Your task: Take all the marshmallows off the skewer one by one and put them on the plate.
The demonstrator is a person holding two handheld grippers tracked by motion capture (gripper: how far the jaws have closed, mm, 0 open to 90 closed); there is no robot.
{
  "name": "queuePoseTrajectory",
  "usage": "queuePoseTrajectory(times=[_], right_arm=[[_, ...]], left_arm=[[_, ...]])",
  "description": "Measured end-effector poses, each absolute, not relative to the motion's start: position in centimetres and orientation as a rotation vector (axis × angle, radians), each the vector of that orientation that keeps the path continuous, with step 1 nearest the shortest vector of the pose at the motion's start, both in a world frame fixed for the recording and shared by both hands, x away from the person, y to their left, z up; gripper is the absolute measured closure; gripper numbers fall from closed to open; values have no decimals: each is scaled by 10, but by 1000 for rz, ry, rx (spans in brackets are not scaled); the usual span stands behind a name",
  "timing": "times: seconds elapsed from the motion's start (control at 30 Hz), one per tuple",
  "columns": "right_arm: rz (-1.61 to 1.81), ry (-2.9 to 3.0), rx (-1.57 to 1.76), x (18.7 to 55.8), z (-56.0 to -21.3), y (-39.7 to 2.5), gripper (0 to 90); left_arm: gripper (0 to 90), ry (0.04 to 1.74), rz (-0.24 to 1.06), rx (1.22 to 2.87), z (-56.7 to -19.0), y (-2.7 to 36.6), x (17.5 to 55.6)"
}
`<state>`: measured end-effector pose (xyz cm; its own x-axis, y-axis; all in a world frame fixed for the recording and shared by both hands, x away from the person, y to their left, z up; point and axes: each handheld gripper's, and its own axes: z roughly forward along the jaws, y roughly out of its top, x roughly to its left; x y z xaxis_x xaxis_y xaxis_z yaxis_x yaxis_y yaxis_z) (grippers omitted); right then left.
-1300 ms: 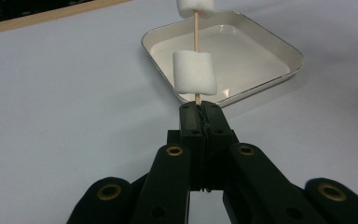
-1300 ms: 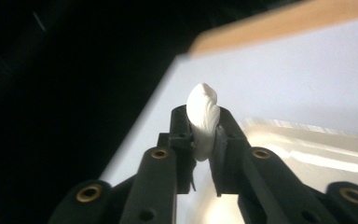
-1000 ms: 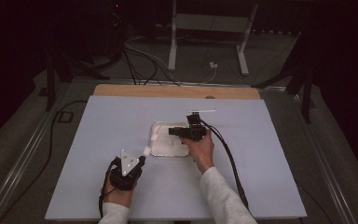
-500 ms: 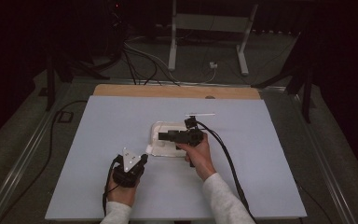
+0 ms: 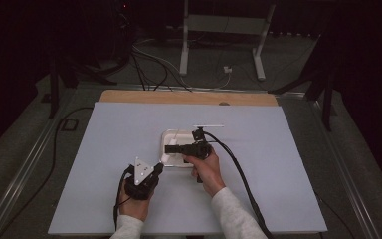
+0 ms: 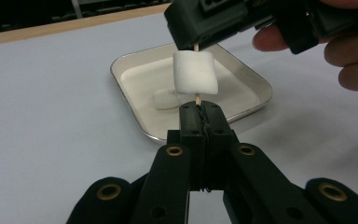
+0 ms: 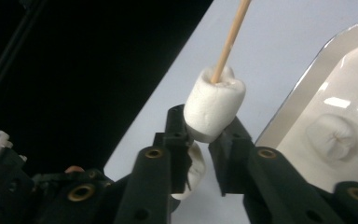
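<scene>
1. Pinching a thin wooden skewer (image 6: 196, 98): left tool (image 6: 200, 111), jaws pressed together on the stick's lower end, just in front of the tray's near-left corner; held in the person's left hand (image 5: 135, 201).
2. Right tool (image 7: 204, 135): jaws slightly apart, closed against the sides of the skewered marshmallow (image 7: 214, 103); held in the right hand (image 5: 206, 168) above the near part of the tray.
3. Skewer, further: passes through the marshmallow (image 6: 195, 72) and comes out on both sides of it; in the left gripper view it stands roughly upright over the tray's near edge.
4. Tray (image 6: 126, 64): shallow, pale, square with rounded corners and a raised rim; lies on the table (image 5: 104, 134).
5. Second marshmallow (image 6: 167, 99): loose on the tray floor, behind the skewered one as the left gripper view shows it.
6. Third white piece (image 7: 195, 172): seen between the right tool's jaws, below the skewered marshmallow; what it is, I cannot tell.
7. Table, further: light blue-grey top with a wooden strip (image 5: 179, 97) along the edge beyond the tray.
</scene>
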<state>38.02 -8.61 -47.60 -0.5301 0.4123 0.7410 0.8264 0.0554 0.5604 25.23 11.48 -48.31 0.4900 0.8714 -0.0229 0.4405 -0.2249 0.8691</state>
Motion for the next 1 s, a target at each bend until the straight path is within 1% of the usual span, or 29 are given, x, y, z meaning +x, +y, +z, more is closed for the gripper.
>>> queuePoseTrajectory(times=[0.1,0.53,1.0], right_arm=[[-1493,-1942,-1256,381,-474,-87,800],[-1552,-1895,-1337,390,-468,-101,807],[-1560,-1882,-1326,395,-468,-95,804]], left_arm=[[900,1103,613,1850,-483,114,252],[900,1095,606,1876,-484,116,248],[900,1109,610,1899,-484,129,239]])
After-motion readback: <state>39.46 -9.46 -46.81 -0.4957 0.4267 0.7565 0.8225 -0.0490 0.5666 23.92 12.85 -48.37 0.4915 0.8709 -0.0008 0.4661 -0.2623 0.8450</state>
